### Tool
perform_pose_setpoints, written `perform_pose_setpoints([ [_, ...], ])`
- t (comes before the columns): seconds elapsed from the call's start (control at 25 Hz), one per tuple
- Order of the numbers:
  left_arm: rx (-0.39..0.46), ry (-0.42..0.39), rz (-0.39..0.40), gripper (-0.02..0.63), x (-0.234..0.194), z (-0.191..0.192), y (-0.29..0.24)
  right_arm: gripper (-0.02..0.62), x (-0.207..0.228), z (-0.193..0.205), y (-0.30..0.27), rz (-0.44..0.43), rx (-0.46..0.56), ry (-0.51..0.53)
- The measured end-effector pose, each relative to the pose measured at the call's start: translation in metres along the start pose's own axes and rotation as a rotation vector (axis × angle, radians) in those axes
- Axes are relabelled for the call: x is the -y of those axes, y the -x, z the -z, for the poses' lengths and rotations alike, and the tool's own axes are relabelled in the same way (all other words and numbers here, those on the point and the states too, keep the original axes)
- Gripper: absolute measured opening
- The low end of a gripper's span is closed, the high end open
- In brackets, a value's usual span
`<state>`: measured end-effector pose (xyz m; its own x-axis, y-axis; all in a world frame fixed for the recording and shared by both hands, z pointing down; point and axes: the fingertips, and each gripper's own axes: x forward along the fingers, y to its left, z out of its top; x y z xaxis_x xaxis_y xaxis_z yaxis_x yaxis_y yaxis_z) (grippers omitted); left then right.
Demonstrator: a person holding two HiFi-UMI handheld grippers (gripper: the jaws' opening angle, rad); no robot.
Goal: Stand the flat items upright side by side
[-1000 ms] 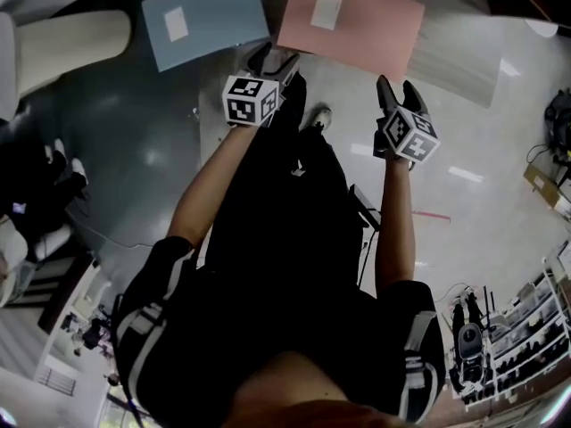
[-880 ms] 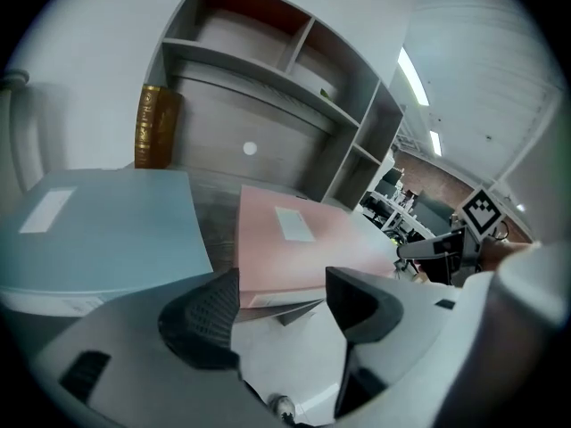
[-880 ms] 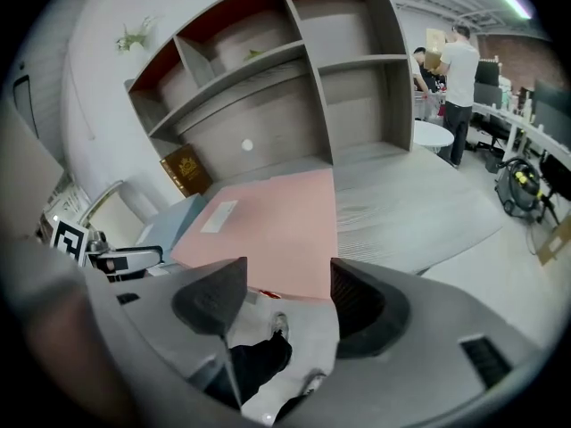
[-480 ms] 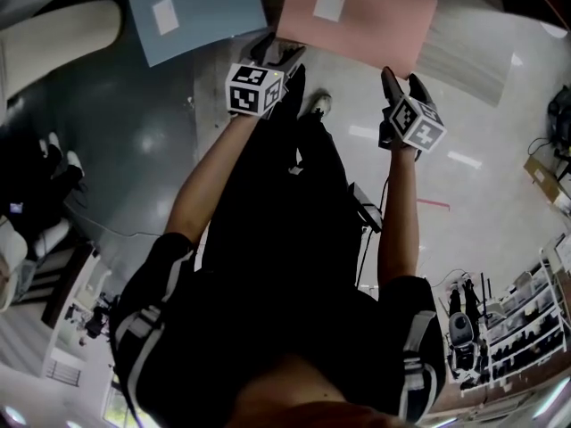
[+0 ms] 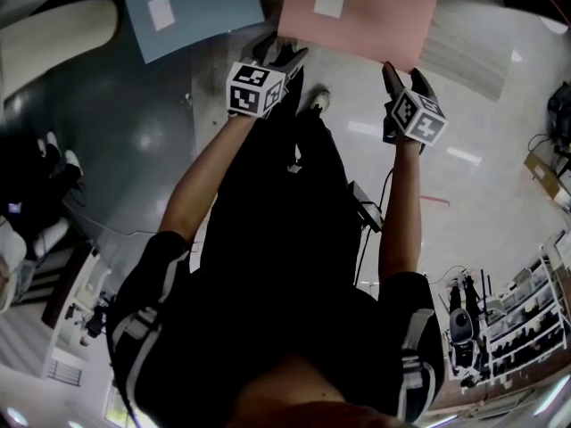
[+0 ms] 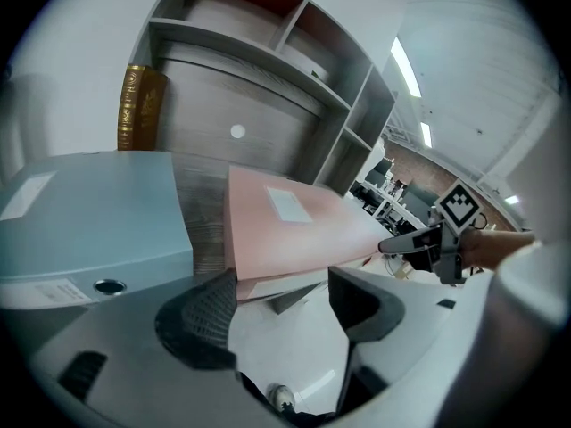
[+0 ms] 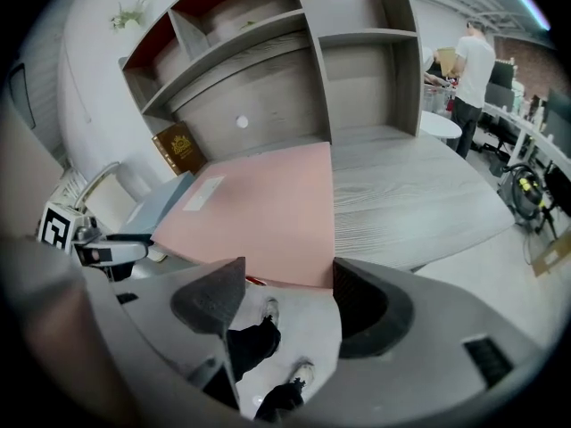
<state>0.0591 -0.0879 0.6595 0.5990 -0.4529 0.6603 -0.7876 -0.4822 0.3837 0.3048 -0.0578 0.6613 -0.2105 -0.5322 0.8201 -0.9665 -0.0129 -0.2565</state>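
Nothing stands yet: the flat pink binder [image 5: 357, 12] and flat grey-blue binder [image 5: 192, 12] lie on the grey wood-grain table [image 5: 464, 56]; my left gripper [image 5: 284, 52], jaws just opened wider, and right gripper [image 5: 403, 74] gape empty.

Pink binder [image 5: 357, 12], pale blue binder [image 5: 192, 12], grey-grained table [image 5: 464, 56].

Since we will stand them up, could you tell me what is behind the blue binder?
A brown book stands behind the blue binder, in the shelf unit. The binder covers its foot in the left gripper view.
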Motion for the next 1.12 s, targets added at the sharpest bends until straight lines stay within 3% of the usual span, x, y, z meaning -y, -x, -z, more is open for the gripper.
perform_pose_setpoints([
  [0.6,-0.028,0.018,0.036,0.322,0.042,0.047,0.016,0.311,0.020,0.026,0.016,0.022,0.015,0.006],
  [0.76,-0.004,0.008,0.013,0.322,0.042,0.042,0.017,0.321,0.023,0.021,0.019,0.026,0.044,0.019],
  [0.96,0.094,0.017,-0.035,0.321,0.043,0.033,0.051,0.327,0.012,0.010,0.040,0.058,0.097,0.137],
  [1.04,0.121,0.049,-0.033,0.291,0.048,0.033,0.069,0.327,-0.001,0.004,0.049,0.054,0.128,0.204],
  [1.12,0.158,0.075,-0.045,0.182,0.056,0.030,0.094,0.327,-0.016,0.002,0.060,0.049,0.150,0.283],
])
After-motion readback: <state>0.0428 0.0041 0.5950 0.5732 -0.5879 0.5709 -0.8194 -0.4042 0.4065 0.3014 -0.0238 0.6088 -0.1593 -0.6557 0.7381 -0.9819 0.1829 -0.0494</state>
